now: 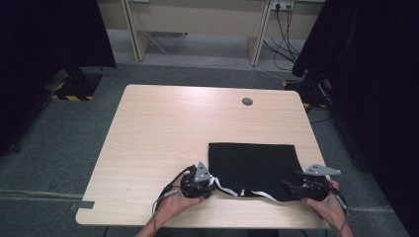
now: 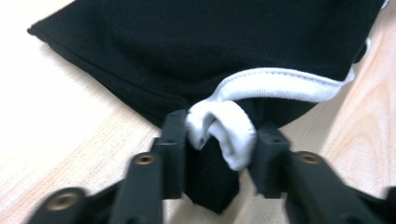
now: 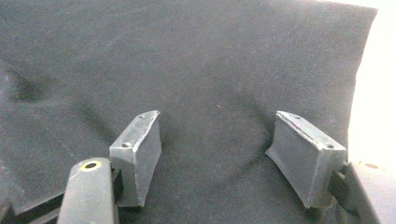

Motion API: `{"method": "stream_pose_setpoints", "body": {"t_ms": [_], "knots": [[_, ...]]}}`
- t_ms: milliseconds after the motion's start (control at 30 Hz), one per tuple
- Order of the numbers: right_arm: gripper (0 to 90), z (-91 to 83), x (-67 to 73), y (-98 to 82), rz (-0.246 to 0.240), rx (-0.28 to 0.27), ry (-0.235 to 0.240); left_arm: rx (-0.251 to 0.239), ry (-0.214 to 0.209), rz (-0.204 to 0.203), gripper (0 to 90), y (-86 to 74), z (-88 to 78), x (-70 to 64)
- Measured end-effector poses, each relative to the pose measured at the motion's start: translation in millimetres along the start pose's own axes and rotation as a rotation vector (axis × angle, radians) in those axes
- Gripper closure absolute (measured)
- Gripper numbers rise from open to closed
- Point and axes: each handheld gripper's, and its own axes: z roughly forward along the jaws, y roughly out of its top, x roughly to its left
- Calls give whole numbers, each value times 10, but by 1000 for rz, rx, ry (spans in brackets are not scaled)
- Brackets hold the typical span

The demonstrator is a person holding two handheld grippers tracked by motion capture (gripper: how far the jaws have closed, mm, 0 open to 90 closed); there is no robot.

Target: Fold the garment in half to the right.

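Observation:
A black garment lies folded flat on the near right part of the wooden table, with a white trim along its near edge. My left gripper is at the garment's near left corner. In the left gripper view, this gripper is shut on a bunched piece of the white trim and the black cloth. My right gripper rests at the near right corner. In the right gripper view, it is open, with the flat black fabric lying under and between its jaws.
A round cable hole sits in the table's far right part. Bare wood spreads to the left of and beyond the garment. Black curtains hang on both sides, and a desk frame stands behind on grey carpet.

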Motion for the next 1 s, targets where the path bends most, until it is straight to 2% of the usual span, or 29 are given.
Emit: {"method": "stream_pose_setpoints", "body": {"t_ms": [167,333,533,633,767,867,933,1000], "knots": [[338,0,-4,-5,2,-6,4,-9,1,12,713,-18,-11,-66],[341,-23,-6,-11,3,5,1,-14,-6,2,715,-56,-45,-146],[340,-95,39,-30,-1,44,-19,-25,-16,14,714,-96,-73,-232],[340,-136,62,-53,-8,58,-21,-26,-31,17,710,-119,-97,-250],[339,-179,79,-72,17,70,-7,-25,-35,20,709,-128,-108,-257],[334,-207,119,-74,10,94,-7,-27,-40,9,704,-126,-104,-242],[334,-229,118,-76,21,104,3,-27,-38,13,705,-125,-102,-244],[334,-246,95,-71,46,92,7,-26,-40,14,704,-125,-102,-240]]}}
